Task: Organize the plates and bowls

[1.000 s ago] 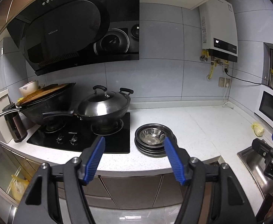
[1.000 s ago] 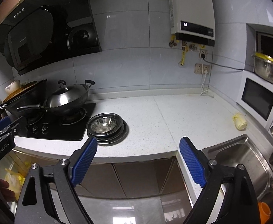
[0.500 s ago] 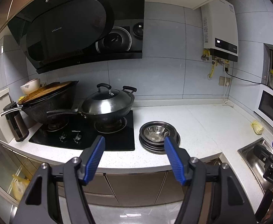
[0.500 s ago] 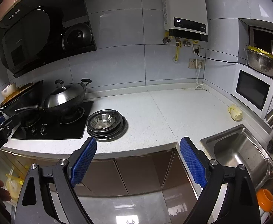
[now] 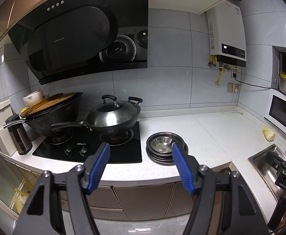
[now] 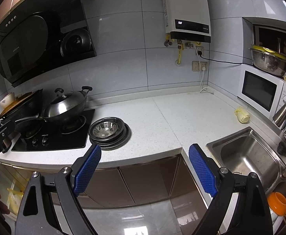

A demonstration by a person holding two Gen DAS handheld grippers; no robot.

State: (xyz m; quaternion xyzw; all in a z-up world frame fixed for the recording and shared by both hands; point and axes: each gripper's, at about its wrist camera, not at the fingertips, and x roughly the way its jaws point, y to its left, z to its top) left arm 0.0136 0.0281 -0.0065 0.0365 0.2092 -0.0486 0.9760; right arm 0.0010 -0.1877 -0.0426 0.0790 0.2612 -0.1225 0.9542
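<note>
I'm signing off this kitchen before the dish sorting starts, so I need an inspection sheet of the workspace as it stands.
Surface: white speckled countertop, L-shaped, running from the gas hob to the sink.
Job's things: stack of steel plates with a steel bowl nested on top, beside the hob; untouched.
Clutter: lidded wok and a black wok on the burners; yellow object near the microwave; orange cup by the sink.
Grippers: left gripper and right gripper both open, empty, short of the counter edge.
Cables: black cord from a wall socket toward the microwave shelf; white cord down to the counter.
Surroundings: range hood, water heater.
</note>
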